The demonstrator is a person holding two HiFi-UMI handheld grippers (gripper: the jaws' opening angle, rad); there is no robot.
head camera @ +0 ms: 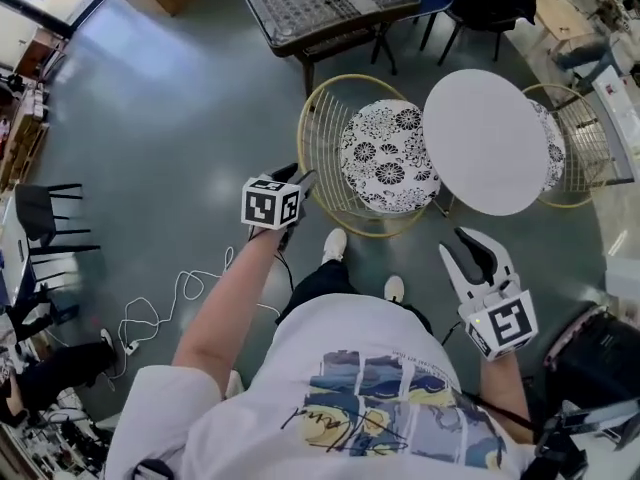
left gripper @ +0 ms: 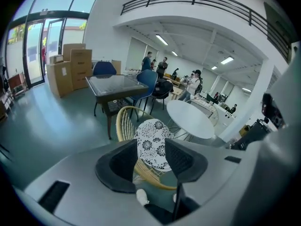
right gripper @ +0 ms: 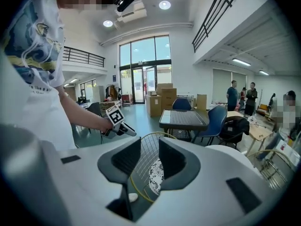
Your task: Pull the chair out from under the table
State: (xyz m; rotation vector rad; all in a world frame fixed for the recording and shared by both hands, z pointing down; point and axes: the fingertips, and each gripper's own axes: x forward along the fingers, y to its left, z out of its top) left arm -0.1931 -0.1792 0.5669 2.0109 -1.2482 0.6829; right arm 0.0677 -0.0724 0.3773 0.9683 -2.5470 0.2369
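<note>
A gold wire chair [head camera: 330,148] with a black-and-white floral cushion [head camera: 388,158] stands beside the round white table [head camera: 485,153], its seat partly under the tabletop. My left gripper [head camera: 303,181] hovers close to the chair's back rim, open and empty; in its own view the cushion [left gripper: 151,138] shows far off between the jaws [left gripper: 151,150]. My right gripper [head camera: 467,245] is lower right, near the table's front edge, open with nothing held. Through its jaws [right gripper: 149,161] I see the chair's wire back [right gripper: 143,147] and the left gripper [right gripper: 123,130].
A second wire chair [head camera: 580,148] sits at the table's far right. A dark glass-top table [head camera: 320,3] and blue chairs stand behind. White cable [head camera: 170,303] lies on the floor at left, beside a black chair [head camera: 45,218]. The person's shoes [head camera: 335,243] are just before the chair.
</note>
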